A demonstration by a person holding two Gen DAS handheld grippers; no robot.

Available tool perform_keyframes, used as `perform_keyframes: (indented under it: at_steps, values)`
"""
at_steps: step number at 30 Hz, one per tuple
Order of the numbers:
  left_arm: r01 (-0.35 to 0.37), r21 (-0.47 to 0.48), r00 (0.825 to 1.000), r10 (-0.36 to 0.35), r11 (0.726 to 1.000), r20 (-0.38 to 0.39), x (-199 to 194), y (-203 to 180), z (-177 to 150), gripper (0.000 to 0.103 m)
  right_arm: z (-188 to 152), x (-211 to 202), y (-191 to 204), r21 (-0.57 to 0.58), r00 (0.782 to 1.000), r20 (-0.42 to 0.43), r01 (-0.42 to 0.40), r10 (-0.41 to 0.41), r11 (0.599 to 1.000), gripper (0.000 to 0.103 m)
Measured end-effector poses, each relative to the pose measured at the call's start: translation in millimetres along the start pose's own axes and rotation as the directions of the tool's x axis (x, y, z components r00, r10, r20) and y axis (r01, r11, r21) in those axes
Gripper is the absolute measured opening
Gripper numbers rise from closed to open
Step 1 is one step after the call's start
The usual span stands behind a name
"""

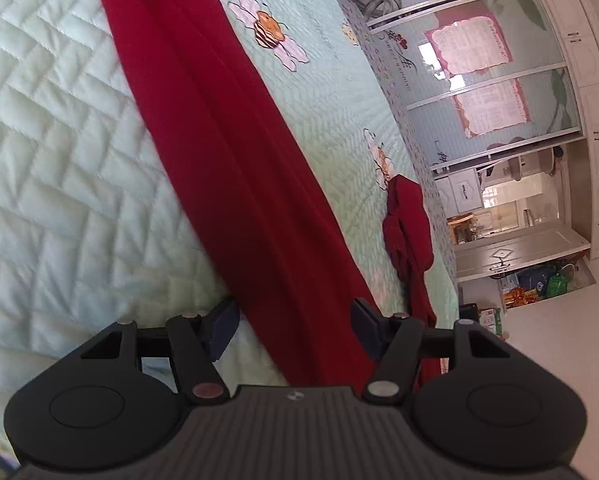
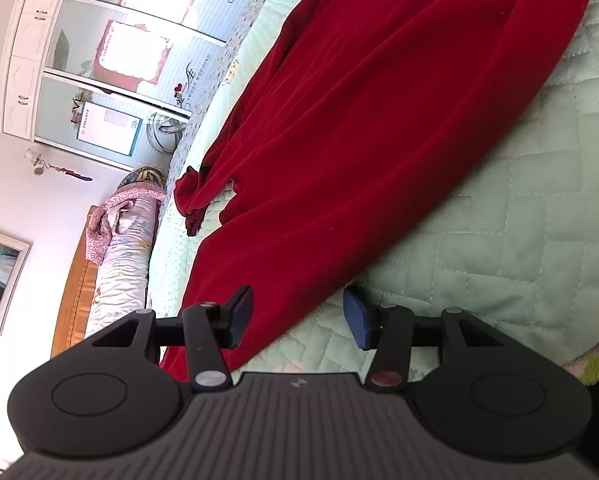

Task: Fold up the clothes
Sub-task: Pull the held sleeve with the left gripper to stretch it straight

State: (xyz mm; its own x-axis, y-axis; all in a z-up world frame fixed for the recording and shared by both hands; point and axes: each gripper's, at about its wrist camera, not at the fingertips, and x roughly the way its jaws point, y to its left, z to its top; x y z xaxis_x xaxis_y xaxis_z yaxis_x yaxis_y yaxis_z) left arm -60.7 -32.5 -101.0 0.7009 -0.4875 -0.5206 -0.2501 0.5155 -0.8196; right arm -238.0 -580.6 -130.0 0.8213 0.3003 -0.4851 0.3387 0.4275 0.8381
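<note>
Both hand-held grippers, left [image 1: 293, 330] and right [image 2: 297, 320], spread and pinching nothing over the long red garment [image 1: 227, 152] lying folded lengthwise on the quilted bed [image 1: 51, 128]; risk: pinching one layer only, so the fold slides apart.

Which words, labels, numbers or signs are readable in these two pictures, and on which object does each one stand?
"SWEET WEDDING": uncertain, small decorative lettering on the glass sliding wardrobe door, beside a large character too stylised to read.
Pink-bordered paper sheets on that wardrobe: text too blurred.
Blue-framed notice: text too small.
Small emblem on the dark ribbed claw housing: a logo, no legible letters.
Long red garment and pale green quilted bedspread: no text.
</note>
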Motion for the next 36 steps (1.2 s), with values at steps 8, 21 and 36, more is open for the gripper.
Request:
perform_keyframes:
  at_steps: [8,21,36]
  values:
    - [0.091,-0.069,0.996,-0.090,0.993,0.015,-6,20,-4,0.056,-1,-4,2,-0.037,1.000,0.003,0.000,0.000,0.999,0.052]
    - [0.102,-0.086,0.995,-0.101,0.991,0.018,-7,44,-6,0.006,-7,-8,7,-0.062,0.999,0.005,0.034,-0.034,0.997,0.053]
    - [0.137,-0.136,0.991,-0.135,0.981,0.024,-4,45,-4,0.011,-10,-8,11,-0.094,0.999,0.007,0.049,-0.049,0.994,0.056]
